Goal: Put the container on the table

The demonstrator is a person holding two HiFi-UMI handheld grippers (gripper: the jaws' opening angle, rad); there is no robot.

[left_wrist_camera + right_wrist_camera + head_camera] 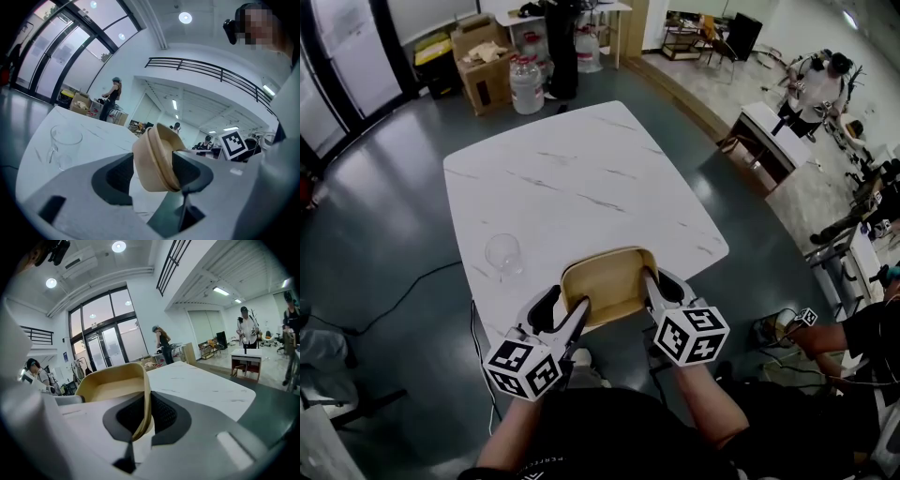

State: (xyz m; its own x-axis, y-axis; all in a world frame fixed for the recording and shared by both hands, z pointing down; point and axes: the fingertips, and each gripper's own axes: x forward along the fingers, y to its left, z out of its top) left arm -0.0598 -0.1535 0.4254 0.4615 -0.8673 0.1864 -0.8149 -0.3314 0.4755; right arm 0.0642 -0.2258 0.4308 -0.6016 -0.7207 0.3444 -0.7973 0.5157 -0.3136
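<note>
Fingers of the left gripper (570, 311) and of the right gripper (654, 286) are clenched on opposite side walls of a tan container (605, 272) in the head view. The container hangs between the two pairs, over the near edge of the white marble desk (581, 169). Whether its base touches the desk cannot be told. A clear glass mug (503, 253) stands on the desk outside the left fingers, near them but apart.

In the left gripper view, the fingers (117, 176) grasp the container (154, 159) between them. It is tilted, with its rim against the right-hand finger and its base toward the left-hand one. The glass mug (63, 145) stands upright on the desk (103, 133), beyond and to the left of the fingertips.

In the right gripper view, the fingers (164, 416) pinch the container's thin wall. Its open hollow (112, 385) lies to their left, and the desk (201, 385) stretches away beyond the right-hand finger.
</note>
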